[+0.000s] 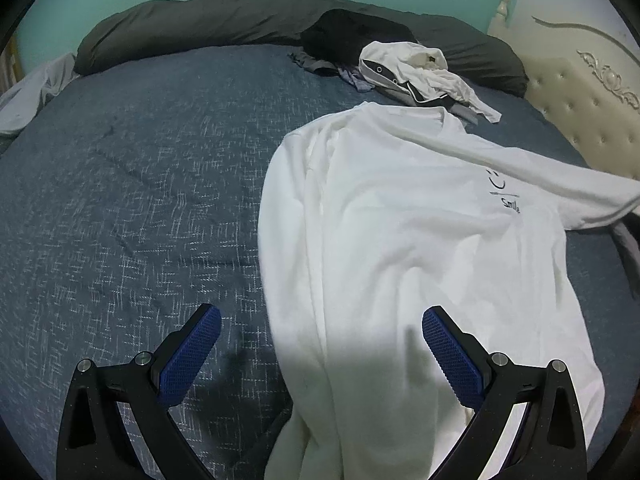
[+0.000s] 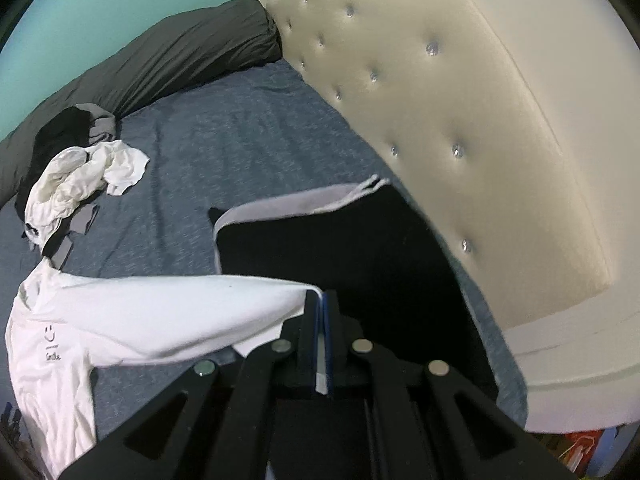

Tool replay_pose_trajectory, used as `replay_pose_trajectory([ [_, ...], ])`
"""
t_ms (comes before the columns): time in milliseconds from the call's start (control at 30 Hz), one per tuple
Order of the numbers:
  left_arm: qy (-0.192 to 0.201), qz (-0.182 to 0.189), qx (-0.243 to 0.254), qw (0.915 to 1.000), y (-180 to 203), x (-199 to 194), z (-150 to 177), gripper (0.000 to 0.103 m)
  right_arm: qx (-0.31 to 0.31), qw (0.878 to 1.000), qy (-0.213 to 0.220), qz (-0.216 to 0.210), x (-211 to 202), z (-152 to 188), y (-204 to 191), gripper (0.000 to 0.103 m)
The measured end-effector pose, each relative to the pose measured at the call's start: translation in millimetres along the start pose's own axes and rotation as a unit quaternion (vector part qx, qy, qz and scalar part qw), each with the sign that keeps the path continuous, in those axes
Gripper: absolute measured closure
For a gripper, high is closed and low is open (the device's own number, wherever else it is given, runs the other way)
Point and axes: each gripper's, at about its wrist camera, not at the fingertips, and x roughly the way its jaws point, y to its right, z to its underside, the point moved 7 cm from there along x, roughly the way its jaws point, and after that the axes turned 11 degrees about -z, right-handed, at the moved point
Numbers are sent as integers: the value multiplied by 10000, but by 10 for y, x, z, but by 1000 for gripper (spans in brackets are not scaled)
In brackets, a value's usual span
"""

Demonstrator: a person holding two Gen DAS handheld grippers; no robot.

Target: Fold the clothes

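On the left wrist view, the white long-sleeved shirt (image 1: 400, 240) lies spread on the bed (image 1: 140, 160), front up, collar toward the far bolster (image 1: 200, 24). Its near-side sleeve appears folded along the body; the other sleeve runs out to the right edge of the frame. The left claw (image 1: 322, 344) stands wide, holding nothing, and hovers over the hem region, 1 finger over the bedcover and 1 over the cloth. A heap of unfolded clothes (image 1: 408, 72) sits beyond the collar.

On the right wrist view, the right claw (image 2: 322, 312) is closed on the cuff of the outstretched sleeve (image 2: 180, 308), which is drawn fairly taut from the shoulder. A dark garment with a grey edge (image 2: 340, 248) lies flat under and beyond the claw, near the headboard (image 2: 440, 120).

Judgement: the step in hand looks to be the sleeve fold. To do it well, carry the cuff across the chest low, so the fold line falls at the shoulder seam. Keep the pinch on the cuff alone, clear of the dark garment. The left claw could usefully pin the body against dragging.
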Motion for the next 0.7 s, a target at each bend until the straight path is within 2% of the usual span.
replay_pose_trajectory([
  [133, 12, -44, 99, 9999, 39, 39, -3, 0, -61, 9998, -63, 160, 191, -113, 123, 101],
  [300, 10, -67, 153, 9999, 70, 69, -5, 0, 102, 9994, 320, 99, 204, -120, 223, 101],
  [333, 6, -64, 168, 9998, 77, 72, -3, 0, 134, 9991, 396, 87, 206, -122, 243, 98],
  [400, 2, -51, 189, 9998, 96, 75, -3, 0, 200, 9983, 549, 62, 210, -125, 283, 85],
  [467, -2, -38, 210, 9998, 115, 78, -2, 0, 265, 9972, 702, 37, 213, -128, 324, 56],
  [500, -4, -32, 221, 9998, 124, 79, -2, 0, 297, 9965, 778, 25, 215, -129, 345, 50],
  [567, -6, -17, 240, 9997, 145, 79, -3, 0, 365, 9952, 906, -11, 221, -123, 384, 49],
  [700, 22, 37, 258, 9997, 199, 49, -12, 0, 580, 9963, 523, -364, 320, 106, 404, 49],
])
